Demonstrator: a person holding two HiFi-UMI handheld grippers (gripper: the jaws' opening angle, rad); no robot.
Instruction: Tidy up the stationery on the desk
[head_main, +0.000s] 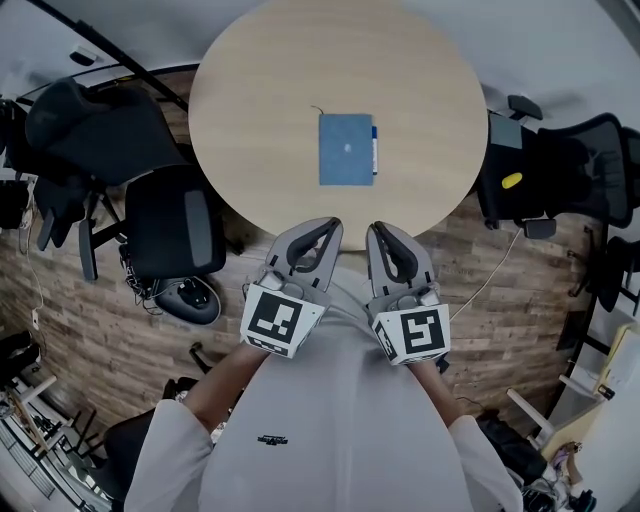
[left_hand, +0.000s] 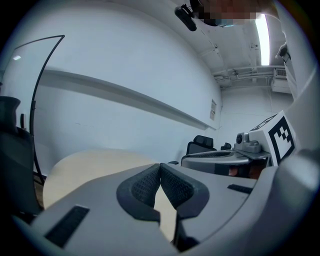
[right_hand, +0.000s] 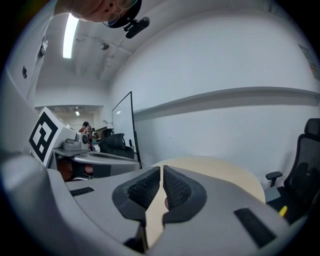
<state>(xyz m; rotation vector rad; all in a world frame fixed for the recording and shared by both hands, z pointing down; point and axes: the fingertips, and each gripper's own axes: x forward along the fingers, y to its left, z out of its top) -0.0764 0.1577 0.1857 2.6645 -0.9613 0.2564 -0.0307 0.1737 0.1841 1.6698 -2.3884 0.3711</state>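
Round desk (head_main: 260, 110) holds a blue notebook (head_main: 345, 148) with a pen (head_main: 375, 150) at its side. Left gripper (head_main: 334, 224) and right gripper (head_main: 374, 229) are both closed, holding nothing.

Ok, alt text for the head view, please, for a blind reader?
A blue notebook, a pen along its right edge, lies on a round table. The left tool and the right tool, shut and empty, hover nearby.

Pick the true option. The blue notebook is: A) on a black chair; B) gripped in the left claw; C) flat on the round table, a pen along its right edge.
C: the blue notebook lies flat on the table, with a pen along its right edge.
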